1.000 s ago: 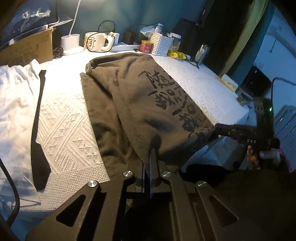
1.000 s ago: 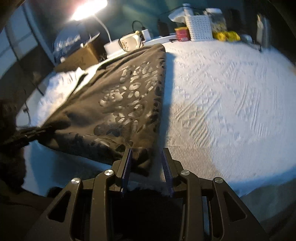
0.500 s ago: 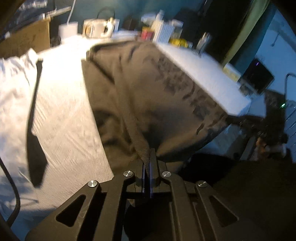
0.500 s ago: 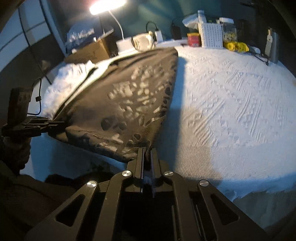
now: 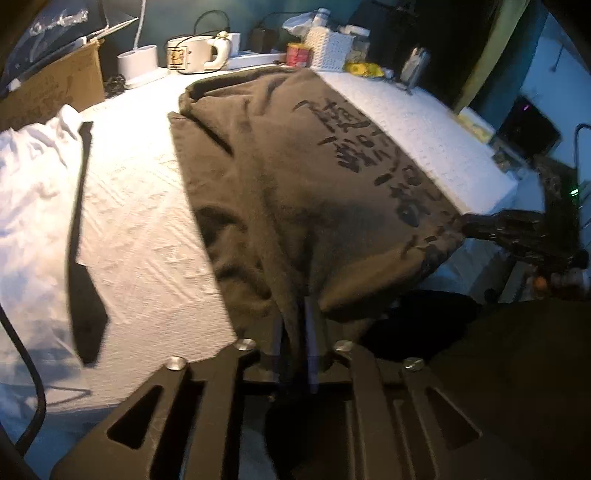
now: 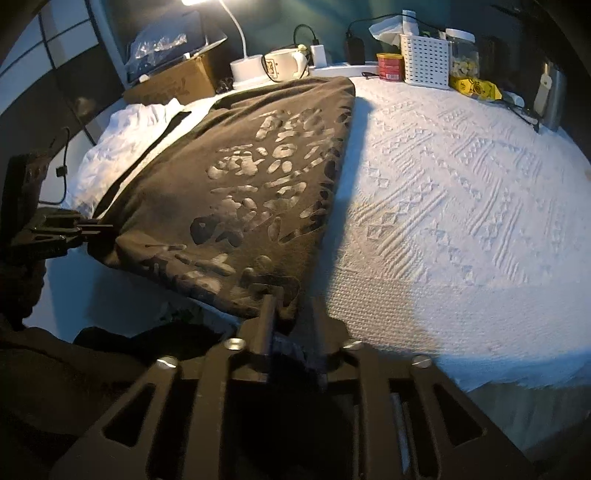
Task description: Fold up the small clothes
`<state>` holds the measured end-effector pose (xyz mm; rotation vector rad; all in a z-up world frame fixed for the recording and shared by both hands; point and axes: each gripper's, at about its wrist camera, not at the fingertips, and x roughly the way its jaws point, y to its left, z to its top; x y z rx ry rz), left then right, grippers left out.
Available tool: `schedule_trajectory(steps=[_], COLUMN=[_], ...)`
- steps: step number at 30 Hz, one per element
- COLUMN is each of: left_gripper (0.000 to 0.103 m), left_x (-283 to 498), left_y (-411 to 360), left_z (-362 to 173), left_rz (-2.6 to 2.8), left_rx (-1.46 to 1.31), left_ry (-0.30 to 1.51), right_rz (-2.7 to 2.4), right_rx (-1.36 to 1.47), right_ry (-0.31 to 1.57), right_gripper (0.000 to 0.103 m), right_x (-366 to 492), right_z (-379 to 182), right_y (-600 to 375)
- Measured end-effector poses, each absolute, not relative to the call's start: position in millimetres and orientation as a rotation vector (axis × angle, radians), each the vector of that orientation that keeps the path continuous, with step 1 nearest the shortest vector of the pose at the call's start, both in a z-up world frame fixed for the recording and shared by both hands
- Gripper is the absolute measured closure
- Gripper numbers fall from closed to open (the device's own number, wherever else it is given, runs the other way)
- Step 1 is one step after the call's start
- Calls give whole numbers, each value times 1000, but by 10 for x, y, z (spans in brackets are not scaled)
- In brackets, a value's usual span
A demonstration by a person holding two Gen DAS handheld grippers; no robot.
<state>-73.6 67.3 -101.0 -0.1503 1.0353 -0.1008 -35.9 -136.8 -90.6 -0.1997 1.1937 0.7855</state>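
White textured cover (image 5: 140, 236) fills our left view; brown shirt (image 5: 295, 177) centre, its hem between the opening left gripper (image 5: 295, 325). Right view: perforated basket (image 6: 424, 61) at 12 o'clock; right gripper (image 6: 291, 314) opening around the shirt corner.

Teal wall (image 6: 155, 14), lit desk lamp (image 6: 236, 26), white bedspread (image 6: 461, 206)

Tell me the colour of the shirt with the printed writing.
Dark brown shirt; clearest in the right wrist view.
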Motion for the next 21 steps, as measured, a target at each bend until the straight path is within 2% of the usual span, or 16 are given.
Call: schedule_trajectory(steps=[1,2,4,10,21], left_gripper=[76,75,75,69,69], left_x=[-729,-723,-697,-517,-31], left_y=[684,707,775,931,956], left_z=[-986,-949,-866,-734,-634], left_rz=[-78,-64,-47,23,13], left_rx=[-133,-123,-130,-152,-188], left_ry=[1033,1025,1010,970,933], right_rz=[786,788,791,799,764], right_rx=[-198,-196,-189,-178,-149], right_ry=[1192,1184,1167,1136,1131], right_gripper=[68,61,56,55,55], right_x=[-343,-326,-285,-98,347], right_z=[-881,-845,-785,-713,-742], right_y=[-1368,-1369,-1374,-1317,-1275])
